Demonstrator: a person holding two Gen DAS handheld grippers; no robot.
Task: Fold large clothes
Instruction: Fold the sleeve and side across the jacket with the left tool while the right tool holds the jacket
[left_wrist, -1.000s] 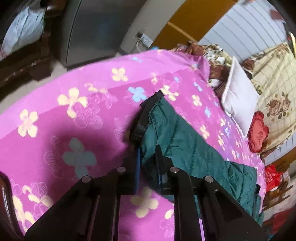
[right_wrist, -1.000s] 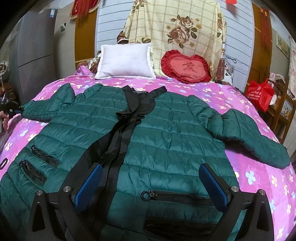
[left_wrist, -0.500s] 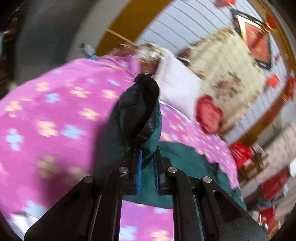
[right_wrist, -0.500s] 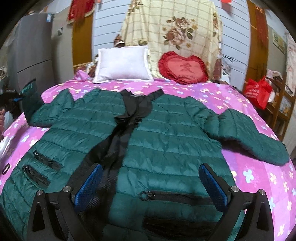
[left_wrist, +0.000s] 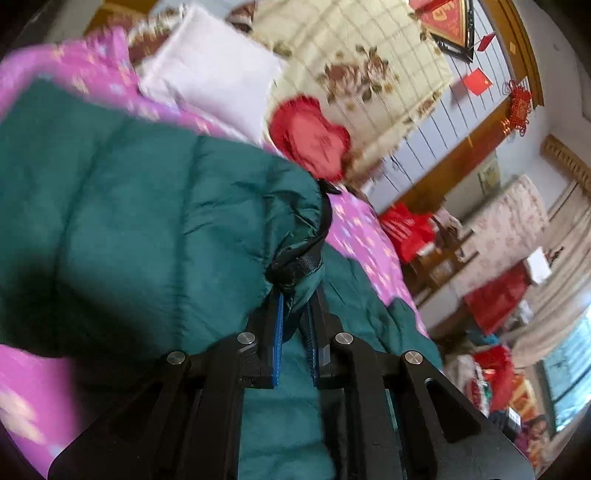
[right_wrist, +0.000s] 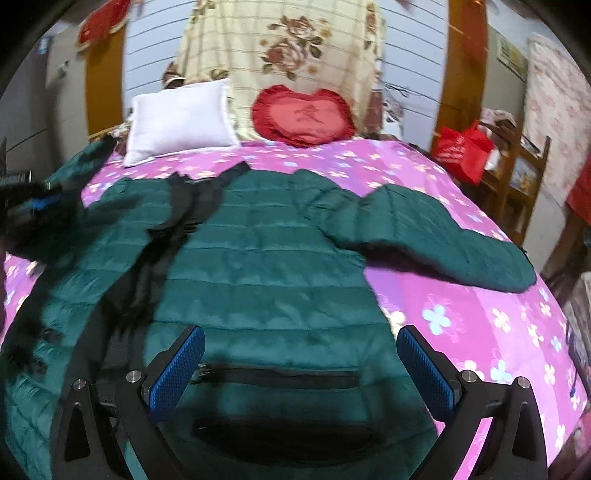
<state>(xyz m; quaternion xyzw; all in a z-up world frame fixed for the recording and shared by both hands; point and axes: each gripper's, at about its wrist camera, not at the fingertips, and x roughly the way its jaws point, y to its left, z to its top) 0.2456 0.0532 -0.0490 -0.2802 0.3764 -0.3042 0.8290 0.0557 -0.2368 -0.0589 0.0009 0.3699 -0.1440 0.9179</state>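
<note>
A dark green quilted jacket (right_wrist: 266, 258) with a black zipper placket lies front-up on the pink flowered bed (right_wrist: 480, 314). My left gripper (left_wrist: 295, 306) is shut on the black-edged cuff of the jacket's left sleeve (left_wrist: 147, 221), which is lifted and carried over the jacket body. In the right wrist view that gripper (right_wrist: 40, 201) shows at the left edge with the sleeve raised. My right gripper (right_wrist: 301, 354) hangs open above the hem near a pocket zipper (right_wrist: 280, 373), with nothing between its fingers. The other sleeve (right_wrist: 443, 236) lies stretched out to the right.
A white pillow (right_wrist: 177, 114) and a red heart cushion (right_wrist: 303, 114) lean at the head of the bed against a flowered cloth (right_wrist: 280, 48). Red bags (right_wrist: 465, 147) and wooden shelving (right_wrist: 517, 184) stand at the right side.
My left gripper has lifted the sleeve cuff off the bed and swung it up and across toward the jacket's middle. The right gripper has shifted slightly right, still open.
</note>
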